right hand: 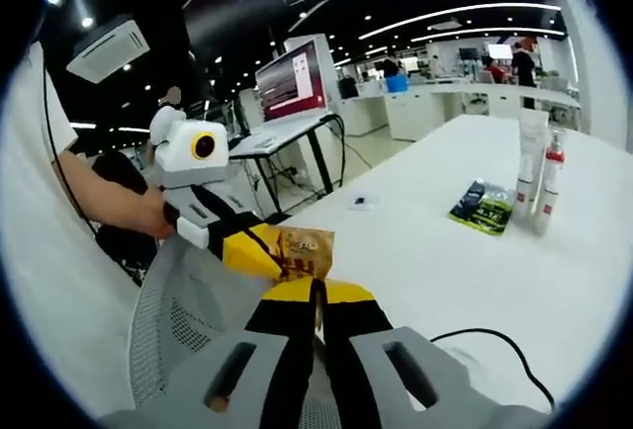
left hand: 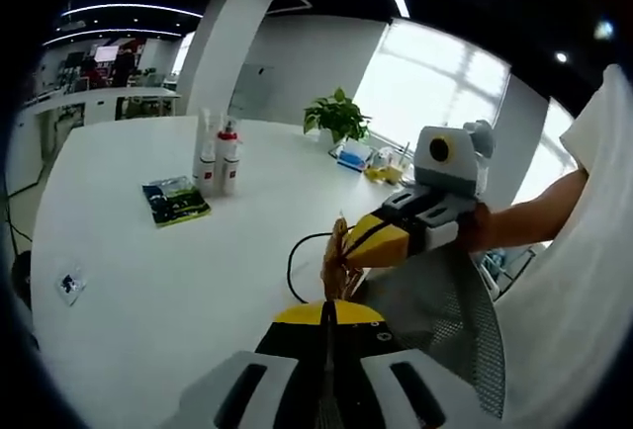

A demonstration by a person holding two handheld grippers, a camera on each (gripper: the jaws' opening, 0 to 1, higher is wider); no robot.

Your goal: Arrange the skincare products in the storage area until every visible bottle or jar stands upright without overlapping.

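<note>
Over the white table point(right hand: 495, 281), both grippers point(right hand: 318, 296) point(left hand: 329, 315) pinch a crinkled gold-brown sachet point(right hand: 305, 251).

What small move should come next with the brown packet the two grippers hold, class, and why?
Probably carry the brown packet forward over the white table toward the upright bottles. Both the left gripper and right gripper pinch it above the mesh chair back, away from the bottles and green packet.
</note>
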